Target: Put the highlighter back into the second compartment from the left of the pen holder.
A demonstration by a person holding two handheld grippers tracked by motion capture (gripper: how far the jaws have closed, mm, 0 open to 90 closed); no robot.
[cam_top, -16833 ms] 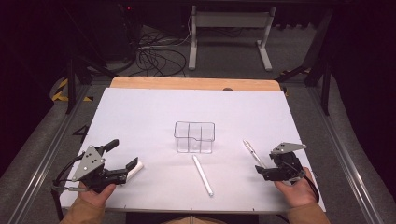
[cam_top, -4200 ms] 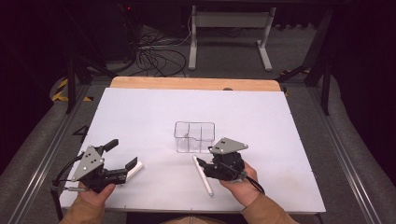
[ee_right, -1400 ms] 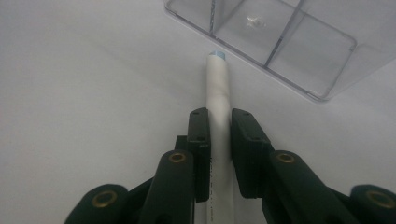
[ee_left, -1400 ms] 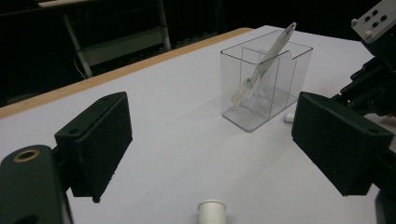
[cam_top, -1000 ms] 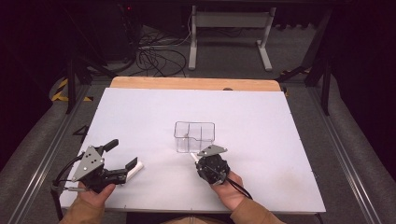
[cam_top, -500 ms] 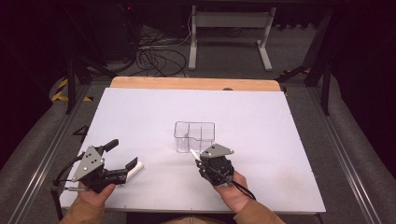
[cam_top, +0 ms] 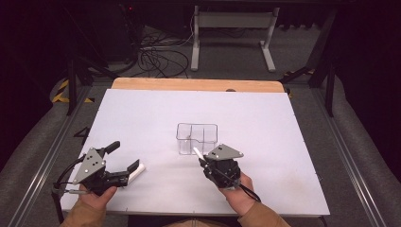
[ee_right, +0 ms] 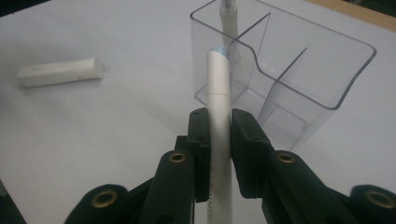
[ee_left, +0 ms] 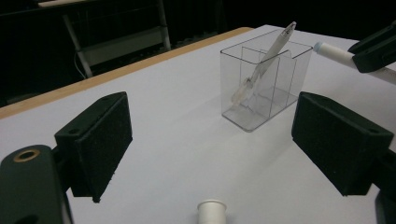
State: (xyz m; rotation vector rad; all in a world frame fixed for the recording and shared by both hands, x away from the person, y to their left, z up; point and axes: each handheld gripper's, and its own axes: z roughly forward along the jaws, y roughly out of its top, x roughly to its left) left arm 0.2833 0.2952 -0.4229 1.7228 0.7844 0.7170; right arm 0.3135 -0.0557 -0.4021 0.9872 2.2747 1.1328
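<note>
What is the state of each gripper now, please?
Left gripper: open, holding nothing; a white tube lies below its fingers.
Right gripper: closed on a white pen, near the clear box.

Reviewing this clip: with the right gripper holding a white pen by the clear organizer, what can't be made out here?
- Printing on the white pen, right gripper view: hidden between the pads of the right gripper.
- White stick below the open left gripper, left gripper view: cut off by the bottom edge.
- Which compartment of the clear organizer holds the other pen, high view: too small.
</note>
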